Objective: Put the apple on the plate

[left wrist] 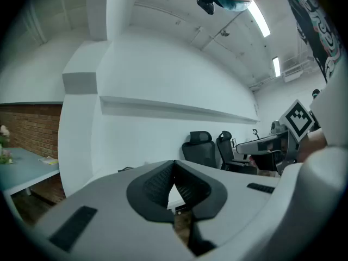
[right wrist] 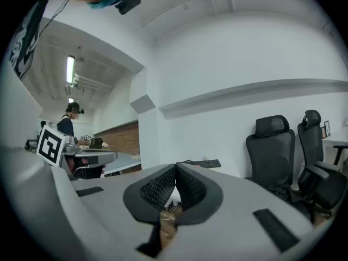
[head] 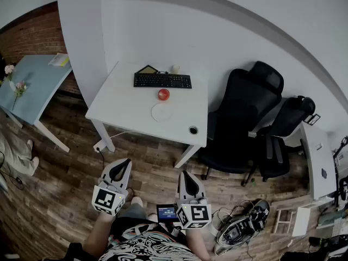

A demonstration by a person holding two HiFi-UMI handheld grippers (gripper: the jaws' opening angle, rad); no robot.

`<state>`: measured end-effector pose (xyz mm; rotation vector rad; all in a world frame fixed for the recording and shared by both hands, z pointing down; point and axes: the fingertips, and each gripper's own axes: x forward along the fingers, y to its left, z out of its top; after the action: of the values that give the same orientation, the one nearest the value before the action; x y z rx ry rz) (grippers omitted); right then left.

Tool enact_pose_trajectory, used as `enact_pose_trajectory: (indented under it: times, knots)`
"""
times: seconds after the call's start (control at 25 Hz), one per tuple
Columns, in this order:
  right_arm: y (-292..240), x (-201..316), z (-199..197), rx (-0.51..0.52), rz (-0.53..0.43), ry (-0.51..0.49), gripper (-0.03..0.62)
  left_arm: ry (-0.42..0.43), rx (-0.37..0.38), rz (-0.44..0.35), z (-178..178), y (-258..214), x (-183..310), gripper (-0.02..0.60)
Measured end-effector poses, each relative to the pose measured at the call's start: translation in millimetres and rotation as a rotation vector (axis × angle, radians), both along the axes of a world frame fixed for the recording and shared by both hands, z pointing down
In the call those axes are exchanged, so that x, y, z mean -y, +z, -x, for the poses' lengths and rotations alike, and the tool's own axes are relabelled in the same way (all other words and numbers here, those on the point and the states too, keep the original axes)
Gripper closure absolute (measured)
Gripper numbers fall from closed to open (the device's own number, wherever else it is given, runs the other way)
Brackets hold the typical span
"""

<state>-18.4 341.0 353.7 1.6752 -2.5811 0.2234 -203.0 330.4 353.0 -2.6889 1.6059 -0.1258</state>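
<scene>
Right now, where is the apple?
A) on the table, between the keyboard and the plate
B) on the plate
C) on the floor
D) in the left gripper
A: in the head view the apple sits on the white table between the keyboard and the plate, not on it. The left gripper and right gripper are shut and empty.

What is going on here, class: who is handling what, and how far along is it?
A person stands on the wooden floor, back from the white table, holding a left gripper and a right gripper. Both grippers are shut and empty. The apple sits on the table between the keyboard and the plate, not on the plate. Nothing has been picked up yet.
</scene>
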Motion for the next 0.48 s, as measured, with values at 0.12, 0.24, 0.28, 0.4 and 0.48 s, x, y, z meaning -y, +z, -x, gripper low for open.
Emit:
enact_pose_trajectory:
  times: [0.12,0.24,0.28,0.4,0.48]
  knots:
    - [-1,-2,-5,0.001,-0.004,0.005,0.566,-0.002,-0.003,-0.002,-2,-5,-2,0.566]
    - [0,-6,-7,0.005,-0.005,0.003,0.566,-0.002,-0.005,-0.002,-5,-5,-5,0.566]
    - [1,-8,-7,0.005,-0.005,-0.001,0.566,-0.002,-0.006,-0.001,-6,-4,-6,0.566]
    - [4,-12,-7,0.001,-0.003,-0.009,0.566,-0.004,-0.006,0.002,-9,-2,-9,0.566]
    - [5,-15,-9,0.0,0.0,-0.011,0.566,-0.001,-0.003,0.002,-12,-1,-11,0.566]
